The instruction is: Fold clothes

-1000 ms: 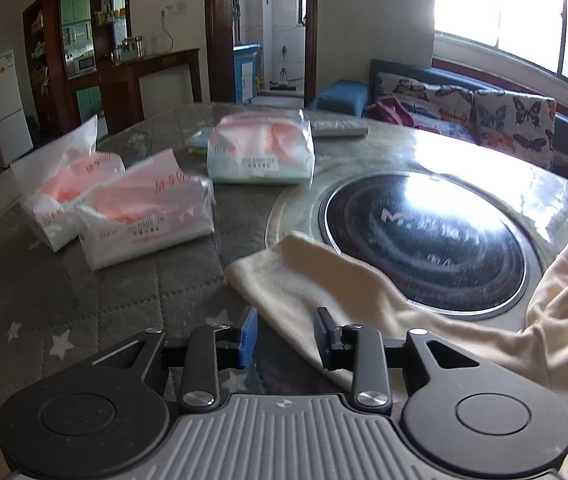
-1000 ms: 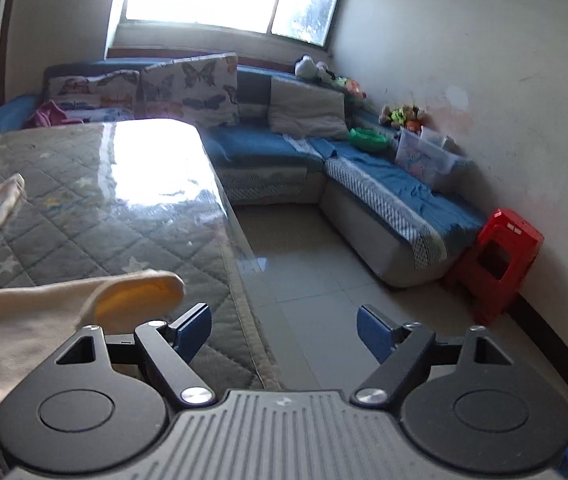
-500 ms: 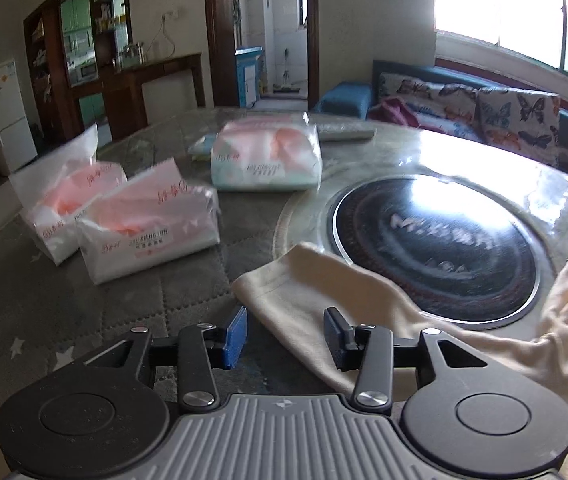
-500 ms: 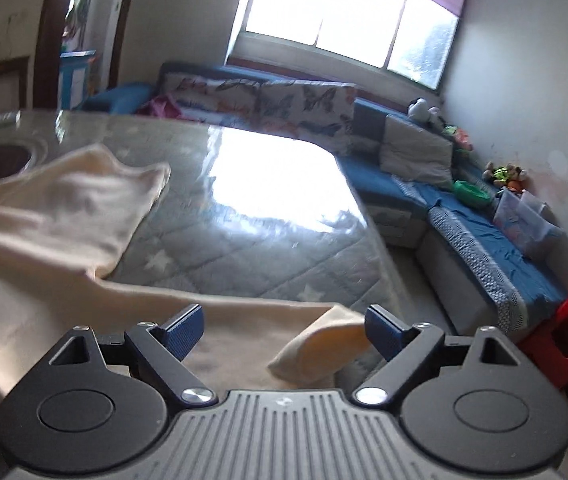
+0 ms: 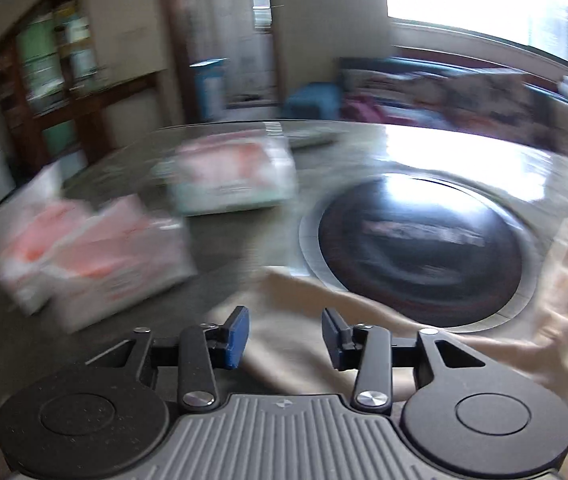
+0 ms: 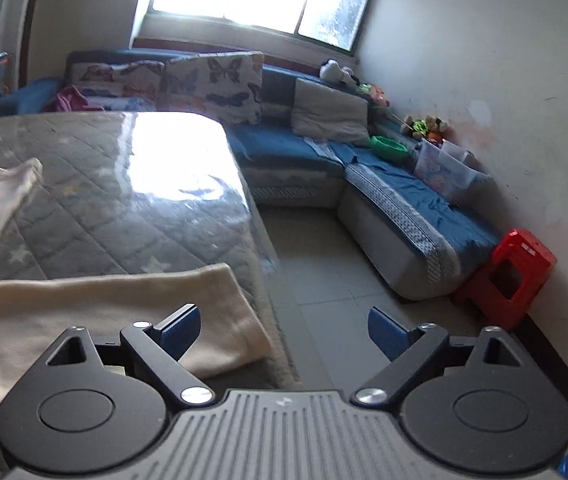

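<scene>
Garment (image 6: 63, 312): plain cream. Tabletop (image 6: 115, 208) cover: grey quilted, white stars. Inset disc (image 5: 420, 248): glossy black. Packets (image 5: 95, 256): white with pink; one (image 5: 231, 180) pale green. Sofa (image 6: 404, 200): blue; cushions (image 6: 211, 84) butterfly print. Stool (image 6: 512, 276): red. Jaw pads on both grippers: blue.

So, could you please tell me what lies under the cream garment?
The cream garment lies on the quilted star-patterned table cover; in the blurred left view it overlaps the round black cooktop. Anything underneath is hidden.

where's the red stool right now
In the right wrist view the red stool stands on the floor at the far right, against the wall, just past the near end of the blue sofa.
</scene>
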Demonstrator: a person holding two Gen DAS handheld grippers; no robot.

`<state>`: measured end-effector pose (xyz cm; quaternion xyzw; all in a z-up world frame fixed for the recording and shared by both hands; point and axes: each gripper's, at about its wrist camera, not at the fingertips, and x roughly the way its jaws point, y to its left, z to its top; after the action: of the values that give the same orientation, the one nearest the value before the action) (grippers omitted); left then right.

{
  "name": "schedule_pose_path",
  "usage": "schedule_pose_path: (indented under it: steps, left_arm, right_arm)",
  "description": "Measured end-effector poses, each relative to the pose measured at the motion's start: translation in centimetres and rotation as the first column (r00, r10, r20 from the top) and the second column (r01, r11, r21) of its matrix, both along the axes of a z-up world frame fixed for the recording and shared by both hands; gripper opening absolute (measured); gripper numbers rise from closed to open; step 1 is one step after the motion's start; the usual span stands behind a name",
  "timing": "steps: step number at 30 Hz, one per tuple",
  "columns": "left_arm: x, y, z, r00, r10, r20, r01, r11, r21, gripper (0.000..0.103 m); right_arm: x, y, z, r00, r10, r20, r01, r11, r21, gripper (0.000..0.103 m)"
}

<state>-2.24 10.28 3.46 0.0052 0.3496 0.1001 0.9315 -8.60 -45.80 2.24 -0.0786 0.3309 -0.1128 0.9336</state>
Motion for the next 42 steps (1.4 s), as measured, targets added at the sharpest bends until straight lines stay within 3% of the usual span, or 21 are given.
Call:
schedule_pose_path:
  steps: [3,9,13,17,22,28,30,38,40,42]
  left_arm:
    - [1.1,-1.4,-0.8,0.997,-0.076,-0.023,0.076,0.997,0.001,0.033]
    - [2.6,-1.7,-2.2,1.0,0.003,-0.006,-0.002,0.989,0.147,0.037]
    - [2.9,-1.3,-1.0,0.999,0.032,-0.024,-0.03,0.997,0.073,0.035]
    - [3.8,-3.8,0.7,0.995,-0.098,0.0,0.098,0.995,-0.007,0.035]
    - [7.5,-9.4,1.3,0.963,-0.268,0.011,0.268,0.961,-0.073,0.03]
    - [12.3,-14.5,0.5,0.909,-0.416,-0.012,0.413,0.905,-0.099,0.033]
    - [13.2,-15.8,0.2,0.897,-0.442,-0.023,0.439,0.896,-0.071,0.039]
    - [14.7,-18.1,-1.3,0.852,-0.522,-0.036,0.52,0.853,-0.041,0.039]
    - [14.7,-18.4,-1.5,0.838,-0.545,-0.037,0.544,0.839,-0.033,0.034]
    - [14.7,-18.5,-1.6,0.822,-0.569,-0.032,0.568,0.823,-0.033,0.022]
  right_arm:
    - [-0.1,0.1,0.5,1.0,0.006,0.013,-0.006,1.0,0.021,0.093]
    - [0.9,2.4,-0.5,0.996,0.09,-0.019,-0.089,0.995,0.037,0.093]
    - [1.7,3.7,-0.9,0.989,0.143,-0.041,-0.141,0.989,0.042,0.094]
    - [2.7,4.5,0.1,0.979,0.2,-0.038,-0.198,0.98,0.034,0.094]
    - [5.8,6.6,1.2,0.954,0.298,-0.032,-0.294,0.951,0.093,0.093]
    - [9.8,9.7,1.2,0.92,0.389,-0.045,-0.382,0.917,0.113,0.092]
    - [11.0,10.3,1.2,0.912,0.406,-0.049,-0.398,0.909,0.126,0.091]
    - [14.7,11.6,1.1,0.898,0.437,-0.049,-0.421,0.886,0.194,0.078]
    - [15.6,11.8,0.9,0.9,0.433,-0.049,-0.413,0.885,0.215,0.073]
    - [16.5,11.9,0.7,0.905,0.422,-0.052,-0.401,0.888,0.227,0.067]
